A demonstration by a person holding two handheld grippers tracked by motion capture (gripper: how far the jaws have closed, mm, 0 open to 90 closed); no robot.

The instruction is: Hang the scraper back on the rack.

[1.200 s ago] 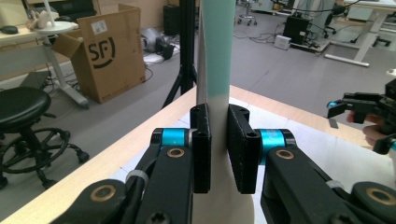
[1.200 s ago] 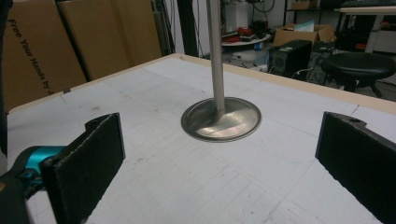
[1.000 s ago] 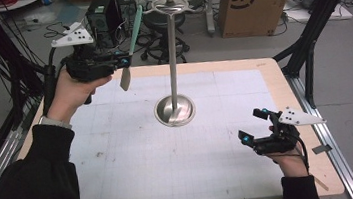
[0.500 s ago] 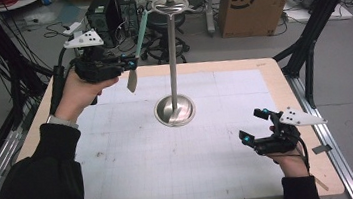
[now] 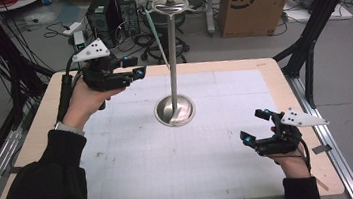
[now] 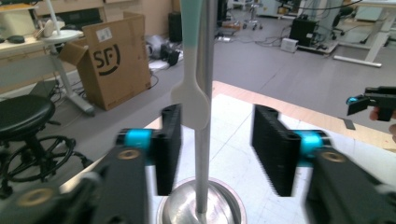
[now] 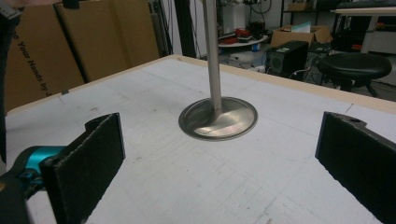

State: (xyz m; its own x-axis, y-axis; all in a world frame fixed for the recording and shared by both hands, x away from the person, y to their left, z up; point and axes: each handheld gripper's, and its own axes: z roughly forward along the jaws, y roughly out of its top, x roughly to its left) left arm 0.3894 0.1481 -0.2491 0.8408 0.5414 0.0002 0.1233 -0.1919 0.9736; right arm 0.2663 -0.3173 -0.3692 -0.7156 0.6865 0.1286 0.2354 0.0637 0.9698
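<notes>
A workshop floor with black cables, computer towers and a cardboard box [image 5: 254, 0] lies beyond your tabletop [image 5: 138, 174], which carries a white gridded mat inside a pale wooden border. Near the middle of the mat stands a metal stand [image 5: 173, 54]: a round dished base, a thin upright pole and a ball on top above a small crossbar. A spatula [image 5: 156, 36] with a pale green handle and a white blade hangs from that crossbar, just beside the pole, blade end down.

Your left gripper [image 5: 130, 68] is up at the far left of the mat, level with the spatula's lower end. Its jaws have just been opening; in the left gripper view the white blade [image 6: 190, 100] sits between them, close against one pad, and the other pad stands clear, so it is loose, not pinched.

Your right gripper [image 5: 255, 126] rests low at the near right corner, well apart from the stand, jaws spread wide with nothing between them.
</notes>
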